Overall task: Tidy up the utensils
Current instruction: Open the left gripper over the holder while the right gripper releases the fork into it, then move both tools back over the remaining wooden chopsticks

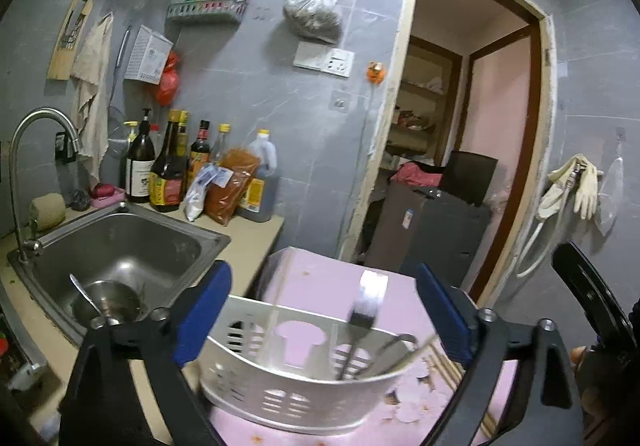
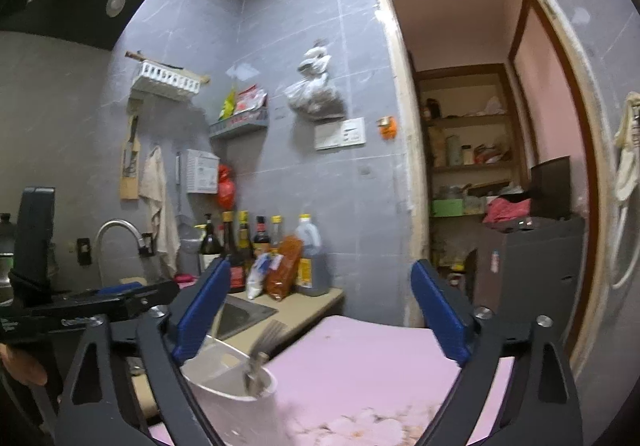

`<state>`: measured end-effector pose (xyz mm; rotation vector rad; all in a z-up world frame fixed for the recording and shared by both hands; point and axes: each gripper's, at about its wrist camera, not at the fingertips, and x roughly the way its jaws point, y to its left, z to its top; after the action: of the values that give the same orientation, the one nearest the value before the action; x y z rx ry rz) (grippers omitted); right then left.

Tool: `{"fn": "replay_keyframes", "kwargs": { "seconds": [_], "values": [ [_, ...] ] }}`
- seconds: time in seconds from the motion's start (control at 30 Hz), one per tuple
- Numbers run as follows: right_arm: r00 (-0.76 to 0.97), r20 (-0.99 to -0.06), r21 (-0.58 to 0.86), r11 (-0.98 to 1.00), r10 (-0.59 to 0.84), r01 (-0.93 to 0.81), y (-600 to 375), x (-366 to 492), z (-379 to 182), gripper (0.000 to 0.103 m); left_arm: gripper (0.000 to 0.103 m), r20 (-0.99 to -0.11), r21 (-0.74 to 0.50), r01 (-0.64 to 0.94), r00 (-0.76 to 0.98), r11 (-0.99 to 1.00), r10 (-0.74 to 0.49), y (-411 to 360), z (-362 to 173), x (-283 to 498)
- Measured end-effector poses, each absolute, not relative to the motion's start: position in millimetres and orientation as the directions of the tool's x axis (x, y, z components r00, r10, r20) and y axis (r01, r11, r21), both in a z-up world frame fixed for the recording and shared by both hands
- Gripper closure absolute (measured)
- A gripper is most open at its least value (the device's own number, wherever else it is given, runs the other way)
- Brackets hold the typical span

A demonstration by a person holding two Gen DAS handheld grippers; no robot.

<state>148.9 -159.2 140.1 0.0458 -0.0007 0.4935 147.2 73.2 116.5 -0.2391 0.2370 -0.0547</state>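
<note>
Blue-padded left tongs (image 1: 322,312) and right tongs (image 2: 320,316) spread empty above white utensil caddy (image 1: 296,394).

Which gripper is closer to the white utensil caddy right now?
Left. The left gripper straddles the white utensil caddy, fingers either side. The right gripper sits to its right, caddy by its left finger.
</note>
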Motion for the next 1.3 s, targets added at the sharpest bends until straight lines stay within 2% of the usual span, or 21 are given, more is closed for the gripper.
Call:
{"fn": "replay_keyframes", "kwargs": {
  "seconds": [0.17, 0.4, 0.6, 0.73, 0.87, 1.17, 1.23, 1.3],
  "values": [
    [0.890, 0.011, 0.041, 0.889, 0.456, -0.456, -198, 128, 139, 0.000, 0.005, -0.219, -0.233, 0.064, 0.969, 0.970, -0.116, 45, 113, 135],
    [0.922, -0.042, 0.005, 0.923, 0.386, -0.386, -237, 106, 132, 0.000, 0.005, -0.241, -0.207, 0.127, 0.954, 0.970, -0.177, 4, 100, 123],
    [0.940, -0.092, -0.025, 0.943, 0.330, -0.333, -256, 101, 107, 0.000, 0.005, -0.256, -0.199, 0.123, 0.951, 0.972, -0.173, -19, 82, 116],
    [0.950, -0.148, -0.044, 0.958, 0.274, -0.283, -263, 107, 87, 0.000, 0.005, -0.282, -0.128, 0.111, 0.949, 0.986, -0.143, -36, 69, 115],
    [0.948, -0.205, -0.047, 0.965, 0.244, -0.258, -268, 115, 71, 0.000, 0.005, -0.343, -0.087, 0.115, 0.929, 0.990, -0.138, -48, 52, 125],
    [0.880, -0.417, 0.026, 0.971, 0.227, -0.238, -285, 153, 43, 0.001, 0.005, -0.545, -0.066, 0.167, 0.820, 0.984, -0.175, -68, 14, 156],
    [0.856, -0.464, 0.052, 0.971, 0.229, -0.232, -290, 161, 37, 0.003, 0.005, -0.597, -0.052, 0.164, 0.786, 0.985, -0.162, -72, 8, 165],
    [0.828, -0.508, 0.072, 0.969, 0.238, -0.235, -294, 167, 29, 0.014, 0.005, -0.632, -0.060, 0.172, 0.756, 0.983, -0.171, -75, 3, 172]
  ]
}}
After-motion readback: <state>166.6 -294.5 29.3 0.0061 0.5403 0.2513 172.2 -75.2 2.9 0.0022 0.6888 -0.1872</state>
